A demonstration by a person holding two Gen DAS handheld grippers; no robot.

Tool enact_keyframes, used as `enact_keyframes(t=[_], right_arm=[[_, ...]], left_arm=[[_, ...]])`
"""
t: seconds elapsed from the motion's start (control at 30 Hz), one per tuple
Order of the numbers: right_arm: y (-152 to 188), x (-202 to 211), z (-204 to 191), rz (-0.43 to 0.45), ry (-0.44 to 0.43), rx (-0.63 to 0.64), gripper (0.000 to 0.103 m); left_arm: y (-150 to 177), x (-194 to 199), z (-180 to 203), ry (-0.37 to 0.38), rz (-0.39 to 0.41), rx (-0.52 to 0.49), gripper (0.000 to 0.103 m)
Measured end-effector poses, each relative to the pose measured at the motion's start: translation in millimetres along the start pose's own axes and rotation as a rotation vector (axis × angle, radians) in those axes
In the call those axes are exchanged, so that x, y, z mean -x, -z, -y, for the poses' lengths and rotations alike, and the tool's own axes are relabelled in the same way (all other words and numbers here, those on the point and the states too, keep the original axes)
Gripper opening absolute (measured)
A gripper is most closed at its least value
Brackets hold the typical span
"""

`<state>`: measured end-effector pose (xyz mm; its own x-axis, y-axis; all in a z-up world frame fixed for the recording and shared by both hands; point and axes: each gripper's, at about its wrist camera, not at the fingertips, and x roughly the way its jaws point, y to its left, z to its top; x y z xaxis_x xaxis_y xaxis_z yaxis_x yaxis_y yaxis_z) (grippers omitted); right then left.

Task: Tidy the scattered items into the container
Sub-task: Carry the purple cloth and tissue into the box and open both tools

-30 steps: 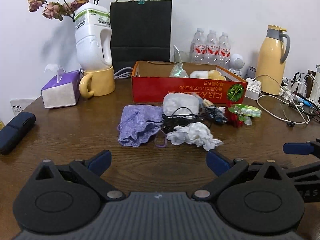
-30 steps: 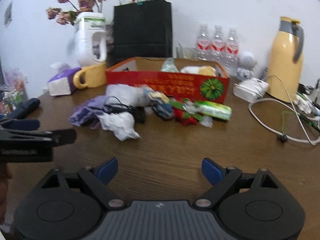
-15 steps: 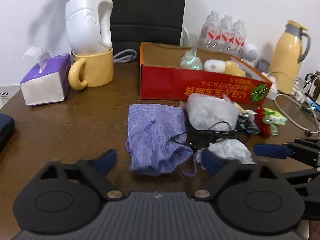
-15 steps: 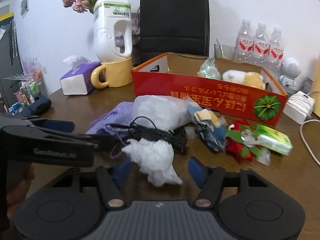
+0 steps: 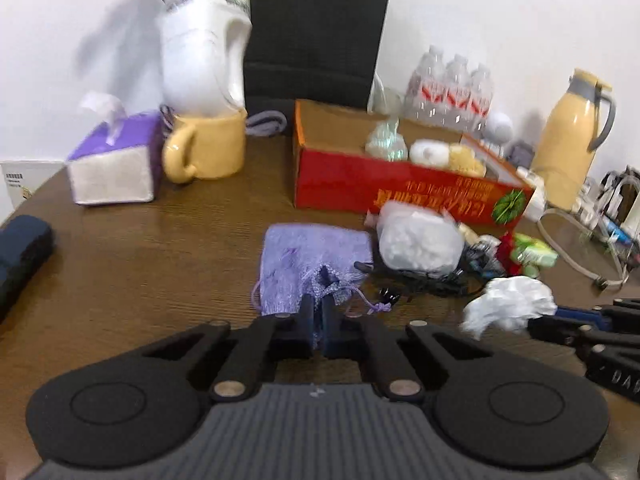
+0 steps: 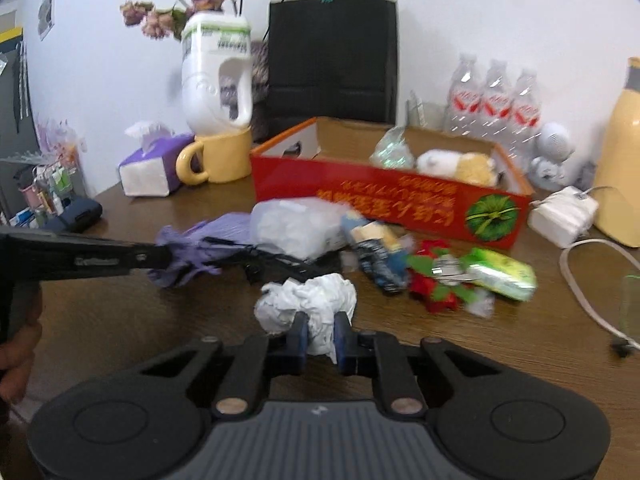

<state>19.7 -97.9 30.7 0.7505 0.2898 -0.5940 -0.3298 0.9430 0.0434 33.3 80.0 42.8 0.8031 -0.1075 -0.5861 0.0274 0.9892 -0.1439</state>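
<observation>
Both tongs were wide open a moment ago. Now the left gripper (image 5: 319, 316) is pinching the purple bag (image 5: 308, 268), and the right gripper (image 6: 321, 334) is closing on the white paper ball (image 6: 308, 300). Both things are sitting on the table (image 5: 140, 264) near the red box (image 5: 360, 184), ready for lifting.

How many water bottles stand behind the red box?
3: the water bottles stand side by side against the wall behind the red box, right of the black bag. More may be hidden behind them.
</observation>
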Motion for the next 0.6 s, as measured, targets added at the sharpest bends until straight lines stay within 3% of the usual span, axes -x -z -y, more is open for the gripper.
enact_keyframes(t=[0.17, 0.33, 0.47, 0.6], right_arm=[[2.5, 48.5, 15.7, 0.083, 0.032, -0.031, 0.012], [3.3, 85.9, 25.8, 0.157, 0.055, -0.071, 0.012], [1.1, 103.4, 27.8, 0.208, 0.059, -0.084, 0.012], [-10.0, 106.1, 32.3, 0.252, 0.06, -0.096, 0.012]], left_arm=[[-4.6, 61.7, 2.5, 0.014, 0.127, 0.047, 0.004], [-6.5, 106.8, 33.9, 0.059, 0.257, -0.03, 0.004], [-15.3, 118.5, 56.6, 0.124, 0.294, -0.065, 0.004], [-29.8, 106.0, 74.8, 0.121, 0.318, -0.084, 0.004]])
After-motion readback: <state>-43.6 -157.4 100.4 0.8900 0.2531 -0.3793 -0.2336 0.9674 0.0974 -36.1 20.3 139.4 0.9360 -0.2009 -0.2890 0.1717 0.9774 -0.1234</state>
